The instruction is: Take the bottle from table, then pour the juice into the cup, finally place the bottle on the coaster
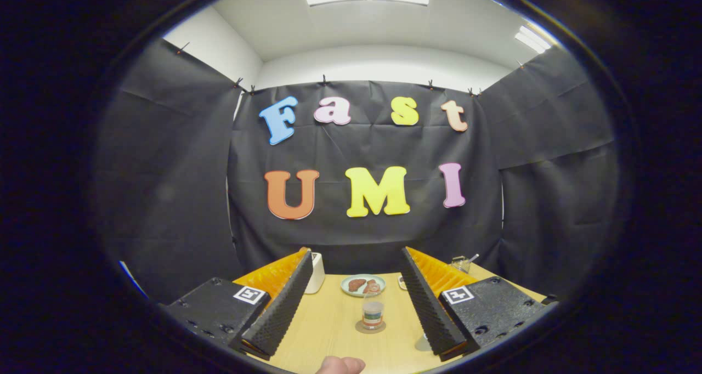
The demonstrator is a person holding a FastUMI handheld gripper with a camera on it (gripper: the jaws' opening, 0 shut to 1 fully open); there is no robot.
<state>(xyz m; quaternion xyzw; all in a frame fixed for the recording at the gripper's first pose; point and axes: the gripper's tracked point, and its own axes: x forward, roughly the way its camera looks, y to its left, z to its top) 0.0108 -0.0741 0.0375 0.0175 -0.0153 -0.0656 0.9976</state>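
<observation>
Nearest to the camera, the two fingers of the gripper (354,302) stand wide apart, with nothing between their ribbed black pads (279,308). Each finger has an orange back and sits on a black block with a small square marker on top. Just below the fingers, a small part of a hand (340,365) shows over the wooden table (323,330).

Between the fingers and a little ahead of them stands a small clear cup (372,314) with some pale liquid in its lower part. It stands upright on a round brown coaster (370,327), which lies flat on the table. Beyond the cup lies a pale green plate (362,285) with brown pieces of food on it, apart from the cup.

Beside the tip of the left finger, a white container (315,272) stands on the table, partly hidden by the finger. Just inside the right finger, at the level of the plate, a small pale object (402,282) shows, too hidden to tell what it is. Near the right finger's base, something pale and rounded (422,343) rests on the table, mostly covered by the finger. Beyond the right finger, near the far edge of the table, there is a small wire basket (462,264) with a thin handle sticking out.

I cannot tell which thing is the bottle.
</observation>
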